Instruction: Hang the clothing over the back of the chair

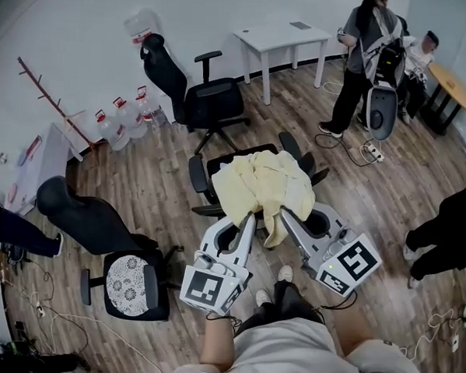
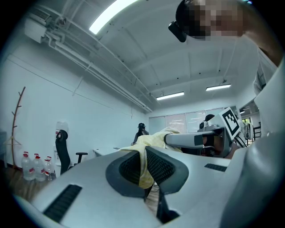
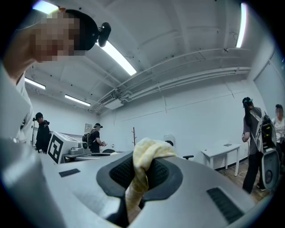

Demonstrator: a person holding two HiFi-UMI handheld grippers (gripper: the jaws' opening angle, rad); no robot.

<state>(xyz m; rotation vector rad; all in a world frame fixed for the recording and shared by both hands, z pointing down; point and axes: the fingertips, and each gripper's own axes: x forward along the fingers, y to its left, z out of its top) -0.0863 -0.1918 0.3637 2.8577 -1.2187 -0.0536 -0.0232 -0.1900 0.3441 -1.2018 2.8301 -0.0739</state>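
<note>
A pale yellow garment (image 1: 266, 185) hangs bunched between my two grippers, above a black office chair (image 1: 210, 169) whose seat and armrests show beneath it. My left gripper (image 1: 252, 216) is shut on the garment's near left edge; the cloth (image 2: 143, 165) sits pinched between its dark pads. My right gripper (image 1: 283, 213) is shut on the near right edge, where a fold of cloth (image 3: 141, 164) bulges up out of its pads and trails down. Both grippers point level over the chair.
A second black chair (image 1: 195, 90) stands behind by the wall, a third (image 1: 113, 246) with a patterned seat at my left. Water bottles (image 1: 128, 114), a white table (image 1: 279, 40) and several people (image 1: 365, 52) ring the wooden floor.
</note>
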